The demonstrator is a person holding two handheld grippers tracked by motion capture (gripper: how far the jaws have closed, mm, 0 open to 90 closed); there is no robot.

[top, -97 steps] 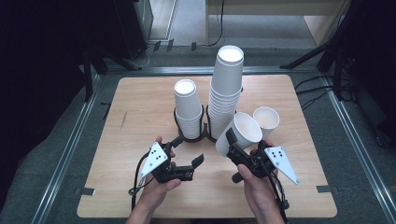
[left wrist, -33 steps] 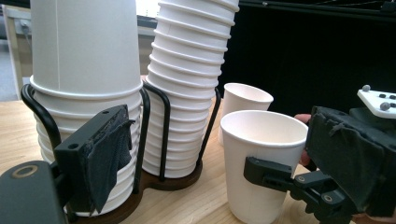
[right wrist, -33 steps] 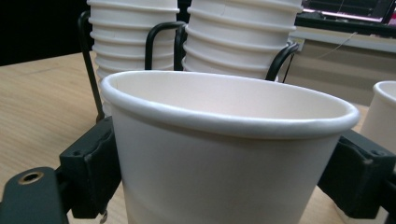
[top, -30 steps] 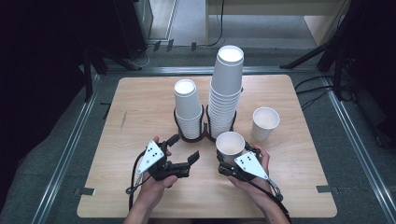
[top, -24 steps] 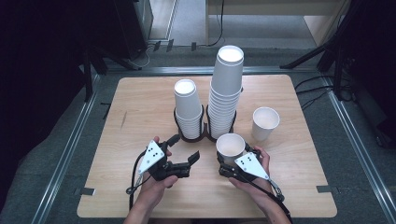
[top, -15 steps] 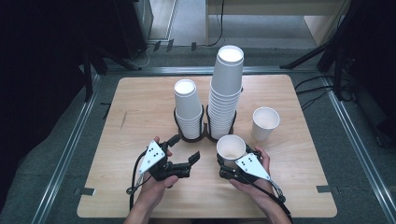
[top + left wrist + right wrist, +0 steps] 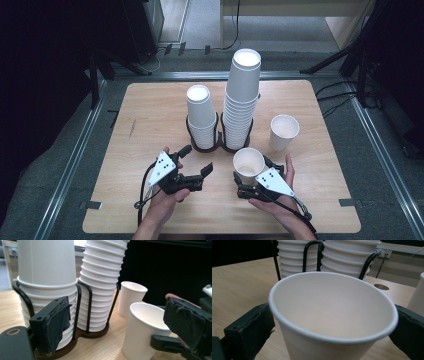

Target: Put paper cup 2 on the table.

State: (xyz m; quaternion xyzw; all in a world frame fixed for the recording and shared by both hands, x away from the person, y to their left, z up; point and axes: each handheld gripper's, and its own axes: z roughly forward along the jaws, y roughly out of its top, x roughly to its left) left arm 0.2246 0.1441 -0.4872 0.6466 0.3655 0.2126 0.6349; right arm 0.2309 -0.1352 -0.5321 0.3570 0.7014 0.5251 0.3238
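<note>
A white paper cup [image 7: 248, 165] stands upright on the wooden table [image 7: 150, 115] in front of the cup holder. My right gripper [image 7: 251, 173] is around it. Its jaws have just been opening and now flank the cup [image 7: 332, 315] without pressing it, so the gripper is open. My left gripper [image 7: 196, 159] rests to the left, open, with nothing between its pads [image 7: 58, 323]. From the left gripper view the same cup [image 7: 142, 332] shows beside the right gripper's pad [image 7: 187, 322].
A black wire holder [image 7: 220, 145] carries a short cup stack [image 7: 201, 112] and a tall one [image 7: 241, 95]. A second single cup [image 7: 284, 132] stands to the right of the holder. Dark floor and metal rails surround the table.
The cup, held tilted in the air earlier, now stands on the table. The right jaws have spread away from its sides. The left gripper has stayed put.
</note>
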